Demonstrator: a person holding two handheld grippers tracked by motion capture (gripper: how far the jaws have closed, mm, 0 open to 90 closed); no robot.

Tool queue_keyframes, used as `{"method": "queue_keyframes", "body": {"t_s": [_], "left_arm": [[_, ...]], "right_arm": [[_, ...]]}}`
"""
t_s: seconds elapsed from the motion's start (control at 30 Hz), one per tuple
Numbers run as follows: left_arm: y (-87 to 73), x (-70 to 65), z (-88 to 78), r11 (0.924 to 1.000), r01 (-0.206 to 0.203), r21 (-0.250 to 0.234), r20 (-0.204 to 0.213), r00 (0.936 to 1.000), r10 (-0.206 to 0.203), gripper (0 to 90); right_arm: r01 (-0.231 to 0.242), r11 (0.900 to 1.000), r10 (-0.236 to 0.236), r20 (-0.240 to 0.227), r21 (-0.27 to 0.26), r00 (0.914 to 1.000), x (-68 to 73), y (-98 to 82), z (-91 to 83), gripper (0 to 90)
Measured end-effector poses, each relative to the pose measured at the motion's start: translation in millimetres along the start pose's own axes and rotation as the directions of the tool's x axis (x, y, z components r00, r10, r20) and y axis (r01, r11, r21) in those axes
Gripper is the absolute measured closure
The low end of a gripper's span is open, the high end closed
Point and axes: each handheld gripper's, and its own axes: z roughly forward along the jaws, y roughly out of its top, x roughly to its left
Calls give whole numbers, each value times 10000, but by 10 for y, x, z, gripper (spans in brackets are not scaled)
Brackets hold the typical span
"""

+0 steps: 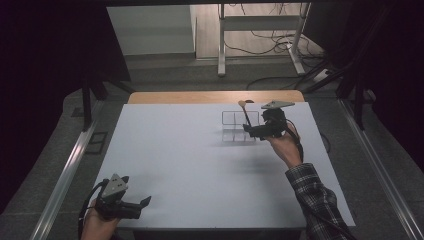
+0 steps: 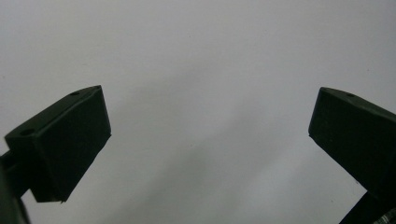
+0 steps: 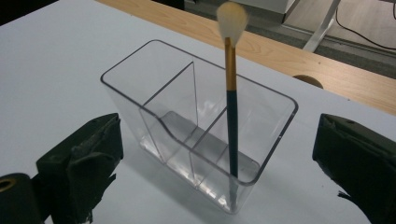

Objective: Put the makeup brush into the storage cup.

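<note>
A clear plastic organizer (image 3: 154,88) with inner dividers stands on the white table (image 1: 200,160), also seen as the organizer (image 1: 232,119) at the back right. A makeup brush (image 3: 232,126) with a dark handle, gold ferrule and pale bristles stands upright in its near right compartment; the same brush (image 1: 245,114) shows in the high view. My right gripper (image 3: 217,154) is open just in front of the organizer, jaws wide on either side, holding nothing. My left gripper (image 1: 142,204) rests at the front left corner, and in its own view the left gripper (image 2: 210,135) is open over bare table.
A wooden strip (image 1: 215,96) runs along the table's far edge. Beyond it are a metal frame's legs (image 1: 221,45) and cables on the floor (image 1: 270,40). Metal rails (image 1: 65,175) flank the table.
</note>
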Motion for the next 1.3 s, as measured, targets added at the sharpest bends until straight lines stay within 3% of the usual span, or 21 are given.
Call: {"method": "queue_keyframes", "body": {"t_s": [0.2,1.1,1.3], "left_arm": [[2,-5,3,10000,-72,38,-29,10000,72,0],[-7,6,-17,9999,-94,-103,-60,9999,93,0],[-8,7,-20,9999,-98,-97,-77,9999,97,0]], "right_arm": [[4,10000,-5,-156,-62,9999,42,-98,-27,17],[41,9983,-5,-624,576,9981,125,-345,-184,0],[287,9976,-244,-664,635,9975,183,-379,-224,0]]}}
